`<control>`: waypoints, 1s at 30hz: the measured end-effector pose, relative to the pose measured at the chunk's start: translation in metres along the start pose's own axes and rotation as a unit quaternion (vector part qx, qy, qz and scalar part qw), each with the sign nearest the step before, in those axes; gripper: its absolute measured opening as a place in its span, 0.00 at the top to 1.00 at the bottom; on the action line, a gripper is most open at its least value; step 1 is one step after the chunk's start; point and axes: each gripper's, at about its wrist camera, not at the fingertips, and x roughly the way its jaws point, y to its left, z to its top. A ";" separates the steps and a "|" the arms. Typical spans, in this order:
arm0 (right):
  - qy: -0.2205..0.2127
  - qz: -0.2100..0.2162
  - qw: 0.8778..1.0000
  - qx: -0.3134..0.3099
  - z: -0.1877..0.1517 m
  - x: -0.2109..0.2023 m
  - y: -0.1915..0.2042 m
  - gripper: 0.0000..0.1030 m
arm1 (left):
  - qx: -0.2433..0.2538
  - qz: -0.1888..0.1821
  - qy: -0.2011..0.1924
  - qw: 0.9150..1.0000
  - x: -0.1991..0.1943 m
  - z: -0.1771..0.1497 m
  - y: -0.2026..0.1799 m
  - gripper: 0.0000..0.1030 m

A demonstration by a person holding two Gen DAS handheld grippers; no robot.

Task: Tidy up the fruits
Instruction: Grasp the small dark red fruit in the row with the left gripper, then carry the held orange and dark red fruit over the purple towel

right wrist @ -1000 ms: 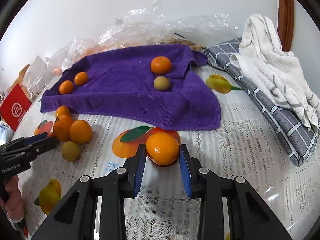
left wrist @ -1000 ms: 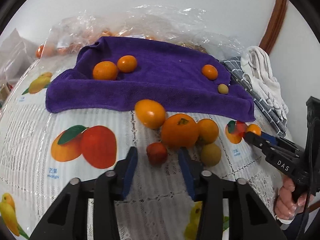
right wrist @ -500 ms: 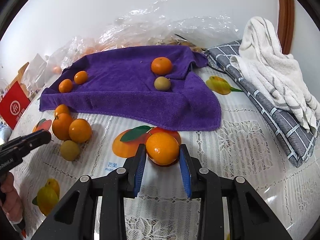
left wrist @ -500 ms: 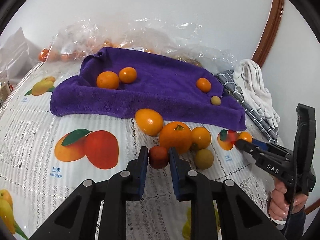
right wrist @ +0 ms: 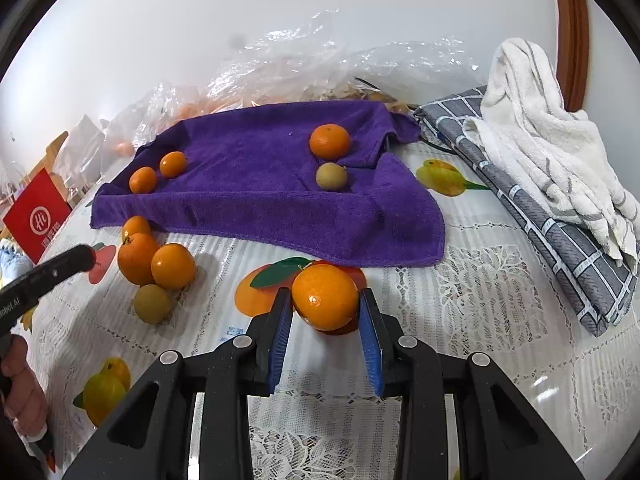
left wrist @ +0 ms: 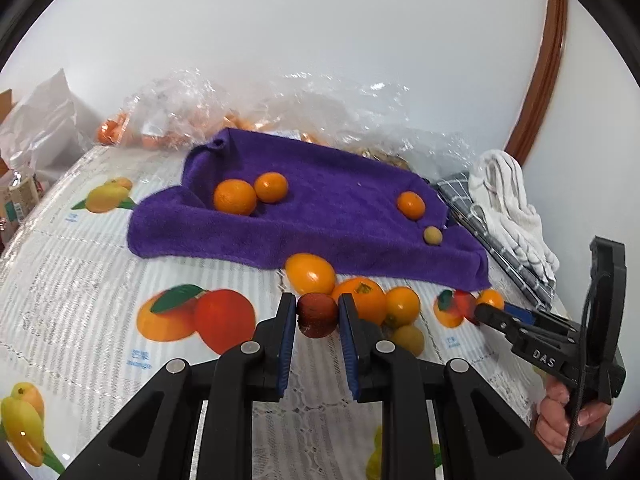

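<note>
My left gripper (left wrist: 317, 316) is shut on a small dark red fruit (left wrist: 317, 314) and holds it above the tablecloth. My right gripper (right wrist: 325, 310) is shut on an orange (right wrist: 325, 302) just in front of the purple towel (right wrist: 260, 184). The towel (left wrist: 320, 208) carries three small oranges (left wrist: 235, 197) and a yellow-green fruit (left wrist: 433, 236). A loose cluster of oranges (left wrist: 362, 300) and a yellow-green fruit (left wrist: 408, 339) lies on the cloth before the towel. The same cluster (right wrist: 156, 262) shows left in the right wrist view.
Clear plastic bags (left wrist: 208, 108) with oranges lie behind the towel. A grey checked cloth (right wrist: 560, 232) with a white towel (right wrist: 540, 128) lies at the right. A red box (right wrist: 38, 216) stands at the left. The tablecloth (left wrist: 100, 264) has printed fruit pictures.
My left gripper closed on the dark red fruit and lifted it off the cloth. My right gripper stayed shut on its orange, hardly moving.
</note>
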 end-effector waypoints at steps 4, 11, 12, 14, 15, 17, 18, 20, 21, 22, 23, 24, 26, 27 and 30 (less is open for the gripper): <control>-0.005 -0.001 1.000 0.005 0.002 -0.002 -0.002 0.68 | -0.003 0.016 -0.011 1.000 -0.006 0.005 0.004 0.80; -0.026 0.002 1.000 0.013 0.026 -0.022 0.003 0.68 | 0.023 0.037 -0.035 0.998 -0.030 0.031 0.014 0.80; -0.031 0.002 0.999 0.012 0.031 -0.024 0.004 0.68 | 0.023 0.038 -0.039 0.998 -0.031 0.037 0.015 0.80; -0.047 0.006 0.999 0.016 0.046 -0.032 0.007 0.68 | 0.020 0.040 -0.048 0.998 -0.033 0.048 0.018 0.80; -0.052 0.008 0.998 0.018 0.052 -0.034 0.008 0.68 | 0.015 0.039 -0.052 0.998 -0.033 0.056 0.019 0.80; -0.061 0.012 0.998 0.022 0.066 -0.037 0.011 0.68 | 0.007 0.036 -0.056 0.998 -0.031 0.068 0.021 0.80; -0.066 0.012 0.997 0.022 0.073 -0.038 0.012 0.68 | 0.004 0.035 -0.059 0.998 -0.028 0.076 0.021 0.80; -0.078 0.009 0.997 0.019 0.089 -0.038 0.015 0.68 | 0.003 0.037 -0.066 0.997 -0.025 0.086 0.020 0.80; -0.082 0.006 0.996 0.016 0.095 -0.036 0.016 0.68 | 0.004 0.037 -0.073 0.997 -0.021 0.093 0.019 0.80; -0.084 0.003 0.996 0.015 0.099 -0.036 0.017 0.68 | 0.005 0.037 -0.077 0.996 -0.019 0.098 0.018 0.80; -0.087 0.001 0.996 0.015 0.107 -0.033 0.018 0.68 | 0.006 0.038 -0.082 0.996 -0.015 0.104 0.017 0.80; -0.088 0.001 0.996 0.016 0.111 -0.032 0.018 0.68 | 0.008 0.040 -0.087 0.995 -0.011 0.108 0.015 0.80; -0.091 0.002 0.996 0.019 0.117 -0.026 0.017 0.68 | 0.012 0.051 -0.099 0.994 -0.003 0.111 0.014 0.80; -0.093 0.001 0.995 0.021 0.118 -0.023 0.016 0.68 | 0.015 0.060 -0.104 0.993 0.004 0.111 0.015 0.80; -0.090 0.007 0.995 0.035 0.115 -0.007 0.008 0.68 | 0.012 0.062 -0.096 0.993 0.021 0.106 0.022 0.80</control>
